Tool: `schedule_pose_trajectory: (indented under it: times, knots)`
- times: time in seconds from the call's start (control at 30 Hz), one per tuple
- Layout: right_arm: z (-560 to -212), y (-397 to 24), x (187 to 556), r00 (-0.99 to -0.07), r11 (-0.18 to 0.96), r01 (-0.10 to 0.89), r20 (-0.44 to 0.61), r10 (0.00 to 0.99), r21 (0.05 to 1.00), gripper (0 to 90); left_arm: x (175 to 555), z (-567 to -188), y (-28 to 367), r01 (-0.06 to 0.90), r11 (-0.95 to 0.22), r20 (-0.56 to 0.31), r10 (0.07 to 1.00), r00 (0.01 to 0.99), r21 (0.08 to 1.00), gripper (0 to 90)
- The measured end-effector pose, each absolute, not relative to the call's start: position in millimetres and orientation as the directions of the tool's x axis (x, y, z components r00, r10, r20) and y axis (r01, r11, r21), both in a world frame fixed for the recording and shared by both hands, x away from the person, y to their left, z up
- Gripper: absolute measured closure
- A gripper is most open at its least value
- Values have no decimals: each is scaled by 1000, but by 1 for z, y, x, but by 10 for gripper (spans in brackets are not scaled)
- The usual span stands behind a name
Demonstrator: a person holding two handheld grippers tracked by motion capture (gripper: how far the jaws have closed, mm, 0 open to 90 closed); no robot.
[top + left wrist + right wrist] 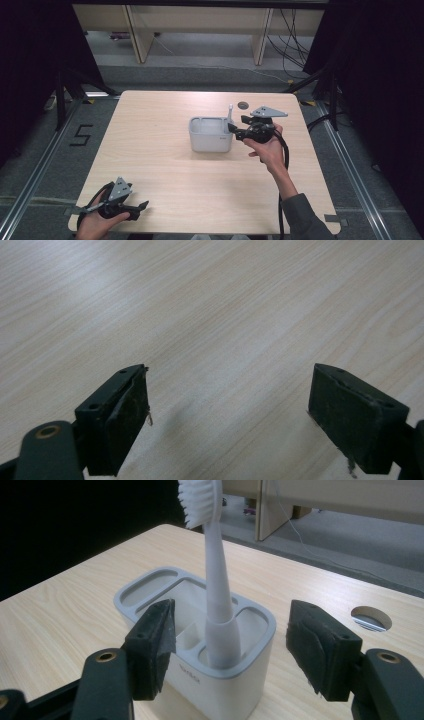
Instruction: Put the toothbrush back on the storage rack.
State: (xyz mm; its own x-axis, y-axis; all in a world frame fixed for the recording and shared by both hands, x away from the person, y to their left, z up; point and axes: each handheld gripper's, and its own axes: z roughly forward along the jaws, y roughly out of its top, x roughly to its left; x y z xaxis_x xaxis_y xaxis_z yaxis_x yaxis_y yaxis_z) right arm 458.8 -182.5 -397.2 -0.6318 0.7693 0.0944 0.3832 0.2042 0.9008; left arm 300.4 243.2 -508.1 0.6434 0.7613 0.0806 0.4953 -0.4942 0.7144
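A toothbrush (216, 595) stands upright in a holder (252, 667), between the spread jaws of the right gripper (231, 647), untouched. Left gripper (229, 415) spread, over bare table (225, 315)

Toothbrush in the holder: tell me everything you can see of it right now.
The toothbrush is white, plastic by its look, with a thick base, a slim neck and white bristles at the top. It stands upright, bristles up, in a small round slot of the holder, a pale grey compartmented box on the wooden table. Only the holder touches it. The right gripper faces it with jaws open on either side, pads clear of the handle.
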Motion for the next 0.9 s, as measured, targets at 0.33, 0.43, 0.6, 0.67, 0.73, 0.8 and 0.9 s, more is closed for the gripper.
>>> schedule_pose_trajectory:
  times: [0.33, 0.43, 0.6, 0.67, 0.73, 0.8, 0.9]
  knots:
    - [-399, -186, 449, -643, 206, 370, 90, 761, 906, 367, 300, -507, 243, 500, -501, 84, 761, 643, 706, 158]
    - [-400, -186, 446, -638, 197, 369, 93, 764, 908, 366, 300, -507, 243, 501, -501, 84, 761, 643, 706, 158]
    - [-403, -190, 439, -644, 214, 365, 79, 761, 906, 364, 300, -508, 243, 494, -493, 80, 762, 643, 716, 158]
    - [-405, -190, 436, -647, 200, 371, 98, 756, 907, 364, 300, -509, 243, 492, -491, 82, 763, 642, 719, 158]
    - [-406, -192, 433, -656, 203, 368, 98, 748, 907, 363, 300, -509, 243, 500, -487, 75, 766, 639, 716, 158]
    - [-408, -192, 427, -642, 185, 390, 123, 757, 902, 362, 300, -509, 242, 496, -479, 66, 764, 642, 725, 158]
    - [-410, -195, 424, -650, 202, 376, 102, 753, 904, 362, 300, -509, 242, 497, -483, 70, 764, 642, 721, 158]
